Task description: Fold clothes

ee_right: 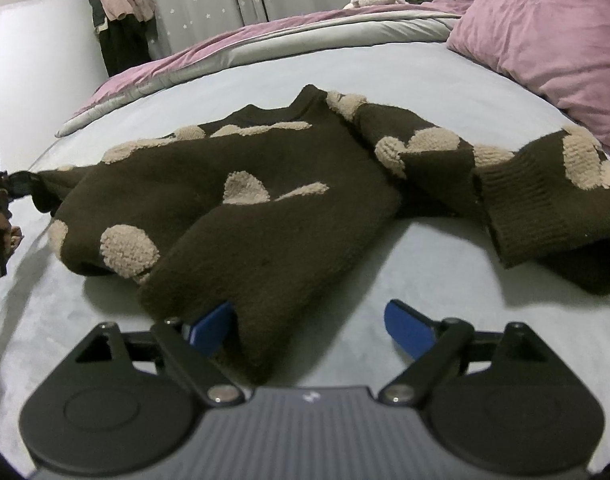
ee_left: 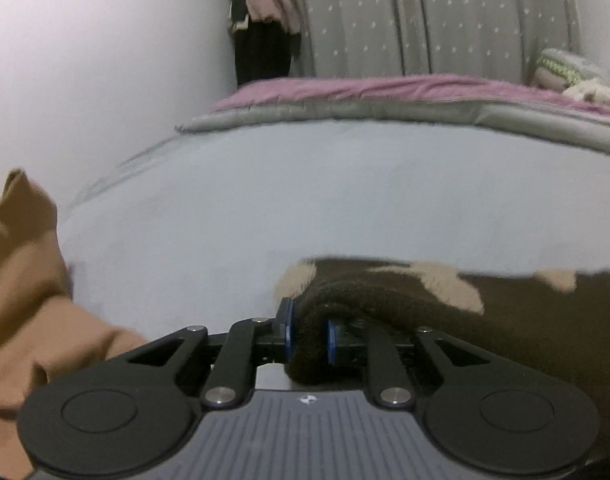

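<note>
Two grippers are engaged with one garment, a dark brown sweater [ee_right: 241,208] with tan fleecy patches, which lies spread across the pale sheet of the bed [ee_right: 425,92]. The left gripper [ee_left: 309,340] is closed on a bunched fold of the sweater's edge; in the left wrist view its blue pads [ee_left: 332,340] press the knit from both sides, and the rest of the garment trails off to the right of the fingers. The right gripper [ee_right: 313,328] stands wide apart: a near flap of the sweater lies over its left blue pad [ee_right: 211,326] and into the gap, while the other pad is clear of the cloth, so nothing is clamped there. In the right wrist view the body of the sweater runs roughly left to right across the bed, with one sleeve [ee_right: 505,192] extending toward the pink pillow [ee_right: 545,28] and its ribbed cuff lying nearest the right-hand fingers. The left gripper appears at the far left edge of that view, holding the opposite end. Judgement: the coming move depends on this long axis; the left hand anchors one end, and the right hand, being nearer the loose flap and sleeve, is best placed to close and carry fabric across. A tan garment [ee_left: 21,300] lies to the left, apart from the work.
</note>
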The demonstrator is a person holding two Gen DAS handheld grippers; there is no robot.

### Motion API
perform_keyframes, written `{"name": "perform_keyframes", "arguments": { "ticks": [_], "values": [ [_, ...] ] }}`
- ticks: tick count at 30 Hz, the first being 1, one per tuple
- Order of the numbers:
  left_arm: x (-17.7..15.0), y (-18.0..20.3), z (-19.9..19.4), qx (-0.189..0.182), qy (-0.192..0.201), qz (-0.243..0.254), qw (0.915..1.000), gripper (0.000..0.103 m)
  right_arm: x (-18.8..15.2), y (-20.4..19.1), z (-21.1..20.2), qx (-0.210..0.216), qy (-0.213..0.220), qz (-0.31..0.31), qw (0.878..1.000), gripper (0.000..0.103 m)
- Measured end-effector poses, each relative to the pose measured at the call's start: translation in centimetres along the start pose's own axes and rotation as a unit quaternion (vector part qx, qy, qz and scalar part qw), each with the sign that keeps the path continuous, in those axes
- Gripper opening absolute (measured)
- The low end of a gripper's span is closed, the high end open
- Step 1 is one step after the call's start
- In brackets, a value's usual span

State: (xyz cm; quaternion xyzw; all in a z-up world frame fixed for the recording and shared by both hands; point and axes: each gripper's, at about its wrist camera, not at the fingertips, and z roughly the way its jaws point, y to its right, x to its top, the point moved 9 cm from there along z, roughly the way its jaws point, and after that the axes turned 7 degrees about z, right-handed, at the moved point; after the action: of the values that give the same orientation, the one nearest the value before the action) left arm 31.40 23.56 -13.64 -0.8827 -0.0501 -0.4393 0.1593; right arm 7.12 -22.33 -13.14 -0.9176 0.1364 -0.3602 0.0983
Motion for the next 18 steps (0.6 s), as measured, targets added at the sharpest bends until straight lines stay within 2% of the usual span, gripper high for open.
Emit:
{"name": "perform_keyframes", "arguments": {
  "ticks": [2,5,7,9,18],
  "values": [
    [-1.0,0.0,0.1,0.001,-0.006,-0.001,1.0000,0.023,0.0,0.0,0.1,0.000,-0.001,-0.001,1.000,0.088],
    [-1.7,-0.4,-0.2,-0.001,-0.016,-0.013,0.9998,0.033,0.0,0.0,0.0,-0.001,-0.001,-0.002,1.000,0.089],
    [-2.2,-0.7,-0.6,-0.006,-0.023,-0.022,0.9995,0.043,-0.1,0.0,-0.1,0.000,-0.001,-0.002,1.000,0.089],
    [-2.8,-0.6,-1.1,-0.014,-0.031,-0.027,0.9991,0.047,-0.1,-0.1,-0.3,0.000,0.000,-0.002,1.000,0.089],
    [-5.5,0.9,-3.9,-0.039,-0.044,-0.016,0.9981,0.055,-0.5,-0.8,-0.7,0.012,-0.007,0.006,1.000,0.091]
  ]
}}
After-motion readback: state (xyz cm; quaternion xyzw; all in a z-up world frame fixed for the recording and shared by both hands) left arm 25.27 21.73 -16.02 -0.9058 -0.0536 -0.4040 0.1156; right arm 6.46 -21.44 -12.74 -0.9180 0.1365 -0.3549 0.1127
